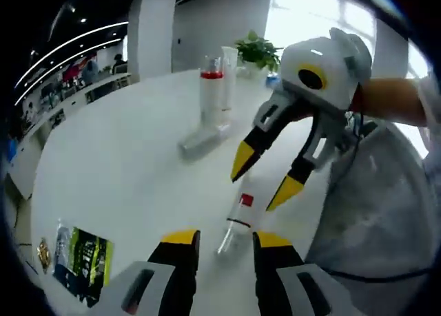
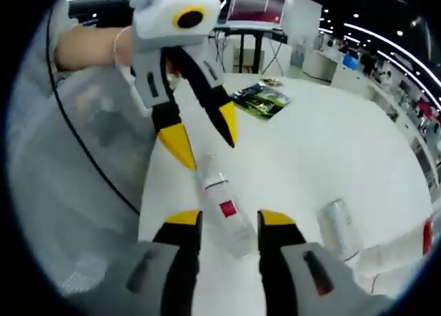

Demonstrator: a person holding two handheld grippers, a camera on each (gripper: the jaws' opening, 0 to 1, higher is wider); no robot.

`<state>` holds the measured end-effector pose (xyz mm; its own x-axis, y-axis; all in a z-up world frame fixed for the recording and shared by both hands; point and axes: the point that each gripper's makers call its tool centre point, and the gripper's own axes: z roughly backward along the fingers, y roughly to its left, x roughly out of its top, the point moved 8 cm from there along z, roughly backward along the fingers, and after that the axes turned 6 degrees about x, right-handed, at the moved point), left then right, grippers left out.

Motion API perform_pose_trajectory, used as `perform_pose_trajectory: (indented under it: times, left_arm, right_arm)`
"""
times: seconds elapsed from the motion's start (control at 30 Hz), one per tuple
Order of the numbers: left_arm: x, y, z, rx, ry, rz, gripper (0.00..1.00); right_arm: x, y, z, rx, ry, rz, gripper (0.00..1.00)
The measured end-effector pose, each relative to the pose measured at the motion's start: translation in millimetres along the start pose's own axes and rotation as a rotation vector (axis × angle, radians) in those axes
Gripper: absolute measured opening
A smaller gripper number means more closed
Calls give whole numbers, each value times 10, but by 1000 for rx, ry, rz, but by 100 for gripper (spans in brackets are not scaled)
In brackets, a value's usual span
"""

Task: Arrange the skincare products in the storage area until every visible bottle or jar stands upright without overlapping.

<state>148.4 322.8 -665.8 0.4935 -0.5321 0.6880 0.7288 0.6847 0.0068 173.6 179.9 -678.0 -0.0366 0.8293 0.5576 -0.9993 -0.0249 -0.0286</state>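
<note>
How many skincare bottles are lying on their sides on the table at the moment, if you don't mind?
2: a clear red-labelled bottle between both grippers' jaws, and a silvery tube beside the upright bottles. Others may be hidden.

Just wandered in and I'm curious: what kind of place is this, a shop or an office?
Probably a large open-plan office or showroom: a big white table, long strip lights on a dark ceiling, a potted plant by bright windows, and a screen on a stand.

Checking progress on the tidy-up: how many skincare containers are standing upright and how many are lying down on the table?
Upright: 2, the red-banded bottle and the tall white tube.
Lying down: 2, the clear red-label bottle and the silver tube.
Total: 4.
</note>
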Motion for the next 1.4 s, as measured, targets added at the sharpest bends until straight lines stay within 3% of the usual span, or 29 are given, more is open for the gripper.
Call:
perform_pose_trajectory:
  times: [0.1, 0.2, 0.3, 0.4, 0.53, 0.6, 0.67, 0.83, 1.1, 1.17, 1.27, 1.4]
  left_arm:
    - [0, 19, 3, -3, -6, 14, 32]
    - [2, 24, 6, -5, -9, 28, 32]
    - [-21, 14, -10, -9, 11, 40, 32]
    - [-48, 9, -20, -12, 32, 52, 32]
    - [-42, -7, -25, -30, 37, 74, 32]
    - [-27, -13, -28, -36, 31, 83, 32]
    - [-12, -19, -30, -49, 20, 106, 32]
    - [-59, -60, -62, -90, 58, 137, 32]
    - [-50, -94, -72, -163, 38, 254, 31]
    - [-22, -90, -58, -181, 11, 283, 30]
    - [142, -90, 28, -221, -137, 319, 27]
    - [184, -86, 83, -223, -182, 300, 23]
  right_arm:
    - [19, 25, -62, 26, 5, 0, 29]
    - [6, 55, -96, 30, 51, 29, 23]
    - [-55, 139, -98, 51, 119, 73, 22]
    - [-92, 202, -50, 45, 125, 64, 21]
    - [-166, 267, 28, -43, 173, 15, 20]
    - [-167, 318, 67, -51, 158, 16, 20]
    - [-184, 390, 89, -31, 110, -28, 20]
    - [-314, 399, 139, -70, 92, -71, 20]
    - [-235, 337, 288, -104, -173, -245, 19]
    - [-169, 323, 327, -95, -259, -272, 19]
    - [-122, 323, 340, -91, -302, -280, 20]
    - [-118, 299, 348, -116, -344, -306, 20]
